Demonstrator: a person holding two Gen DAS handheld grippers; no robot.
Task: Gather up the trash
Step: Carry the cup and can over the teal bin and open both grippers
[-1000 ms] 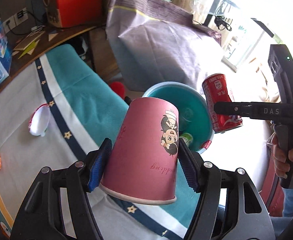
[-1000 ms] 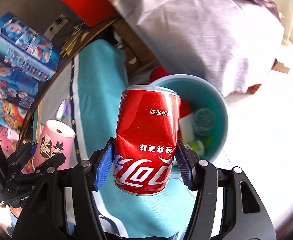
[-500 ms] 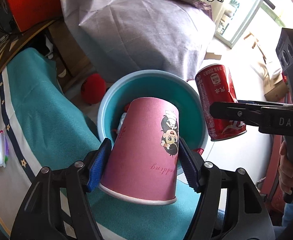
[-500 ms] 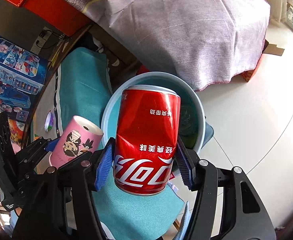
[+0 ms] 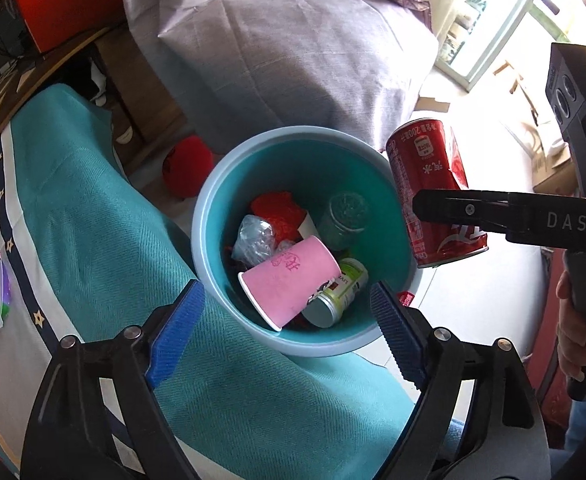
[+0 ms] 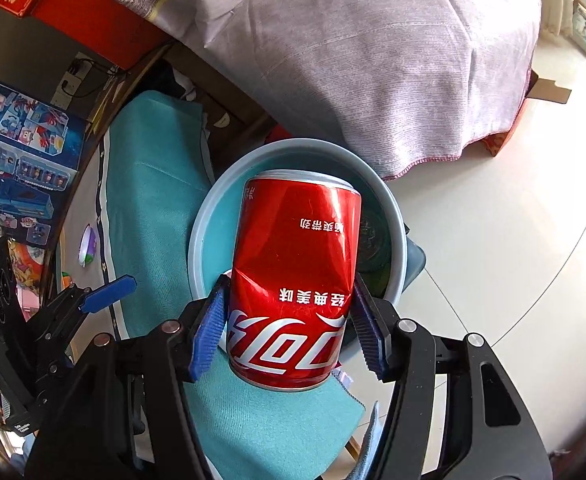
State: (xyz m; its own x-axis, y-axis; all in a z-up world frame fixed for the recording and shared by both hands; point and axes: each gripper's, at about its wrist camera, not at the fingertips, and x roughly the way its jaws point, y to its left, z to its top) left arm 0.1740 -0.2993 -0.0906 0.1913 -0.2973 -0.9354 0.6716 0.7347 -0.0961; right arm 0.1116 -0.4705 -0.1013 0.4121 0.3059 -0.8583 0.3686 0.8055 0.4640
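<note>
The left gripper [image 5: 287,322] hangs above the near rim of the bin [image 5: 213,208], its blue-padded fingers [image 5: 177,332] spread apart with nothing between them. The pink cup [image 5: 289,280] lies on its side inside the bin, on top of a green-labelled can [image 5: 335,292], a crumpled clear wrapper [image 5: 253,238] and red scraps [image 5: 279,210]. The right gripper [image 6: 291,326] hovers at the bin's right edge, its fingers clenched on a dented red cola can [image 6: 293,280], held upside down. A teal cloth [image 5: 93,216] covers the surface left of the bin, which stands on the floor [image 6: 493,240].
</note>
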